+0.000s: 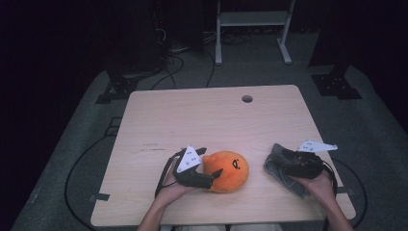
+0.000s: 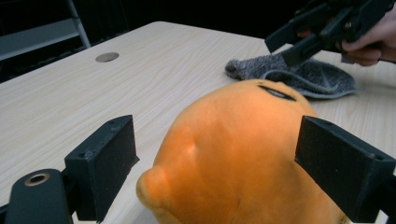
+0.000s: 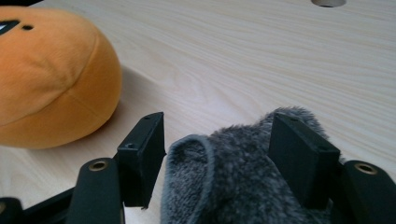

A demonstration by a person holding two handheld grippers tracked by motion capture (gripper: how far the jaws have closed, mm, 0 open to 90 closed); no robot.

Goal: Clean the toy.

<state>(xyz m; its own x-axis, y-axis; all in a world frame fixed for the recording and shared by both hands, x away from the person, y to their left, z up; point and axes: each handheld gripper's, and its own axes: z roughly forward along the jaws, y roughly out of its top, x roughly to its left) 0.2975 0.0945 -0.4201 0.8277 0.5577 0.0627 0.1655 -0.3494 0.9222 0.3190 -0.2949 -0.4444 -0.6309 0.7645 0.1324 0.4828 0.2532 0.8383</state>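
Observation:
An orange plush toy (image 1: pixel 226 171) with a dark stitched face lies near the front edge of the wooden table (image 1: pixel 192 115). My left gripper (image 1: pixel 211 161) straddles it from the left. In the left gripper view the plush (image 2: pixel 233 154) sits between the jaws of the left gripper (image 2: pixel 219 163), with a gap at the left pad, so it is open. A grey fuzzy cloth (image 1: pixel 275 168) lies at the front right. My right gripper (image 3: pixel 217 149) stands astride the cloth (image 3: pixel 233 186), its jaws close beside the fabric without squeezing it. The right gripper (image 2: pixel 278 51) hovers over the cloth (image 2: pixel 303 77).
A round hole (image 1: pixel 247 98) is cut near the table's far edge. Behind the table stand white frame legs (image 1: pixel 219 43) and dark stands, with cables on the grey floor. The table's far half is bare wood.

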